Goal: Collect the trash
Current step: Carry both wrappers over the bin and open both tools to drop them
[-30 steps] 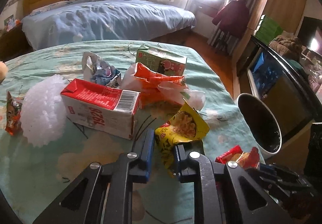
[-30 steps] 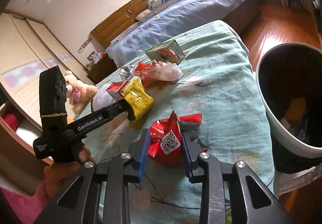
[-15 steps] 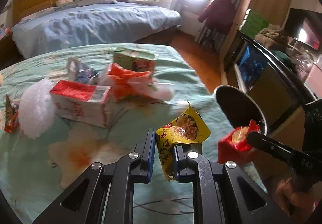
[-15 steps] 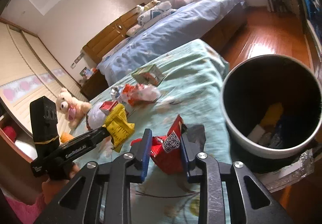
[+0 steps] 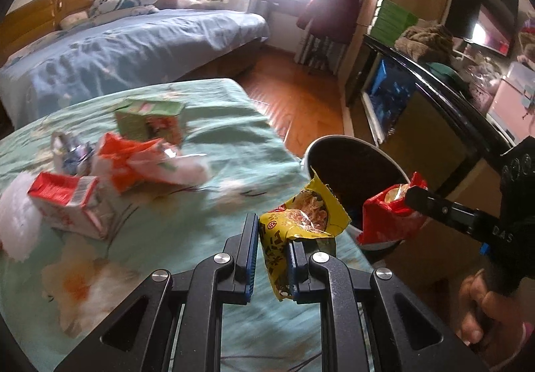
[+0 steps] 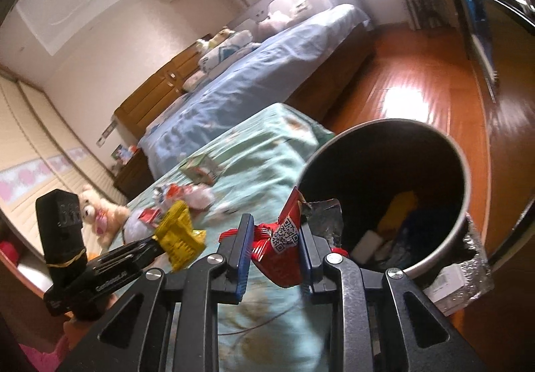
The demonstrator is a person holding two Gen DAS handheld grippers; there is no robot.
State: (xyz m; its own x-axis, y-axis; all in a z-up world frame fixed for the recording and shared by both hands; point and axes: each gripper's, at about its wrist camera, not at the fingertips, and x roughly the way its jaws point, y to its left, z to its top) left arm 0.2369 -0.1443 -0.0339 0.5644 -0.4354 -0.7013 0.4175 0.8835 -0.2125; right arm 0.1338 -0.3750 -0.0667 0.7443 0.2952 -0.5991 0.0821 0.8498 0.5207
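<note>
The bin (image 6: 384,151) sits at two o'clock of my right tool (image 6: 274,250), clamped on the red wrapper (image 6: 277,258); my left tool (image 5: 272,255) pinches the yellow wrapper (image 5: 301,221).

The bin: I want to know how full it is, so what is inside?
In the bin lie something yellow, something dark blue and a white piece at the bottom. The near wall and the red wrapper hide the rest.

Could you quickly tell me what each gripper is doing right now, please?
Left gripper: closed on the yellow snack wrapper.
Right gripper: closed on the red snack wrapper.
</note>
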